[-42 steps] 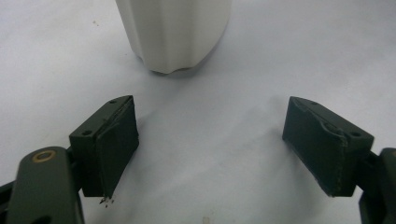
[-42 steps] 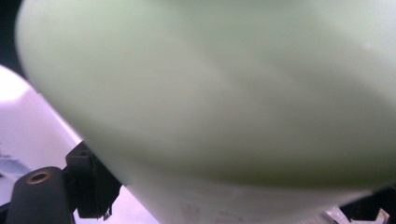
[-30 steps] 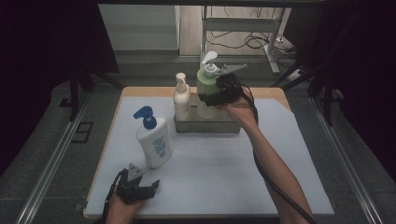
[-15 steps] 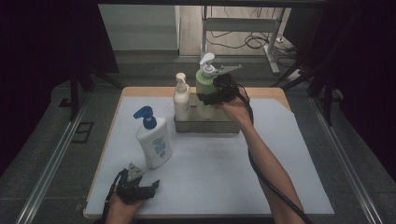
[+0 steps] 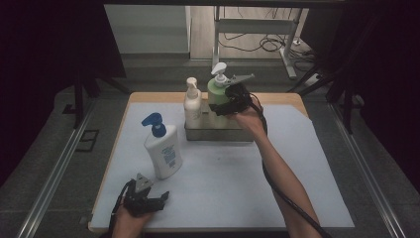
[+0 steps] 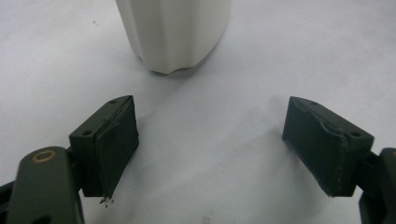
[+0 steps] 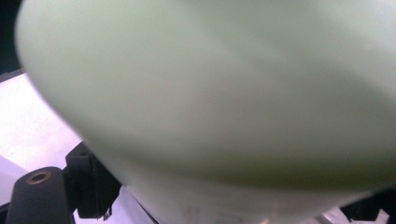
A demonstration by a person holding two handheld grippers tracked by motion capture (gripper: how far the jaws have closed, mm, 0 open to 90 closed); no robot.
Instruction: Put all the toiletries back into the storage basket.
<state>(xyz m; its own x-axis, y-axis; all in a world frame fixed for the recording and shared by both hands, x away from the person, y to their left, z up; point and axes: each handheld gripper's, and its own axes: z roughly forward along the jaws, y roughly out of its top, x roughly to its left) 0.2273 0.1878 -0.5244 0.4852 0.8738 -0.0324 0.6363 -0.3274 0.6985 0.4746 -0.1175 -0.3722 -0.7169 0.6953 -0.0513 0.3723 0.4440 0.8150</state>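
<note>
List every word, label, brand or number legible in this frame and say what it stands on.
No text can be read in these views.
white bottle with the blue pump: a blue printed label on its front, too small and blurred to read.
green bottle in the right tool: no print visible.
cream bottle: no print visible.

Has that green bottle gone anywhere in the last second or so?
Yes. The green bottle, gripped by the right gripper, has sunk lower beside the cream bottle, down into the metal tray.

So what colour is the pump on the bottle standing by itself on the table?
Blue. The pump tops the white bottle; the high view shows it best.
</note>
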